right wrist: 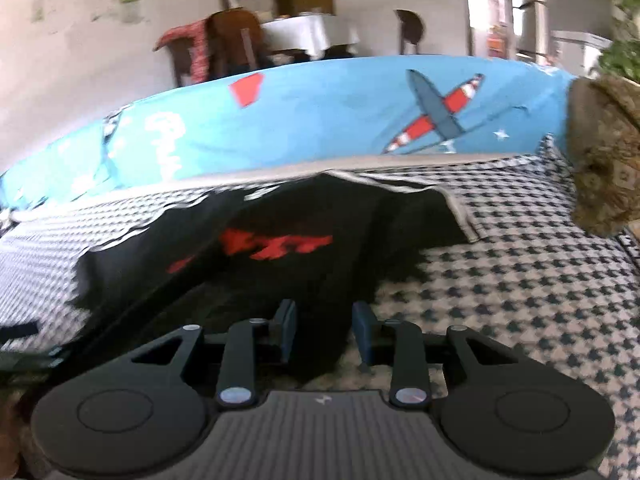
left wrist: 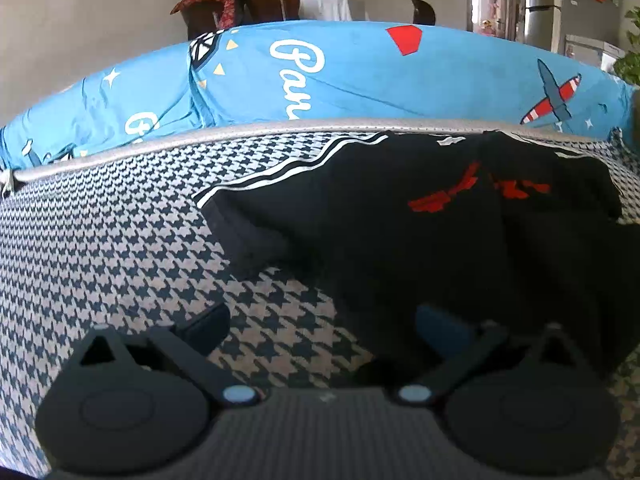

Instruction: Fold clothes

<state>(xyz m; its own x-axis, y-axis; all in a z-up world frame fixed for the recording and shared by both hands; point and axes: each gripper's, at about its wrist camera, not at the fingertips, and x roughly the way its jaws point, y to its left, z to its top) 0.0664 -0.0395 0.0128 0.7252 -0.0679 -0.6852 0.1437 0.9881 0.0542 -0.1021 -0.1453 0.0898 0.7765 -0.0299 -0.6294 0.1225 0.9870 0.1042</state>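
The left gripper [left wrist: 324,324] sits low with its two fingers spread wide, nothing between them. The right gripper [right wrist: 325,330] has its fingers drawn much closer, a narrow gap left, with a fold of the black garment [right wrist: 320,240] passing between them

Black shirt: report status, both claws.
Left claw open, over houndstooth cover. Right claw part-open astride black shirt edge, not clamped. Brown plush right, clear.
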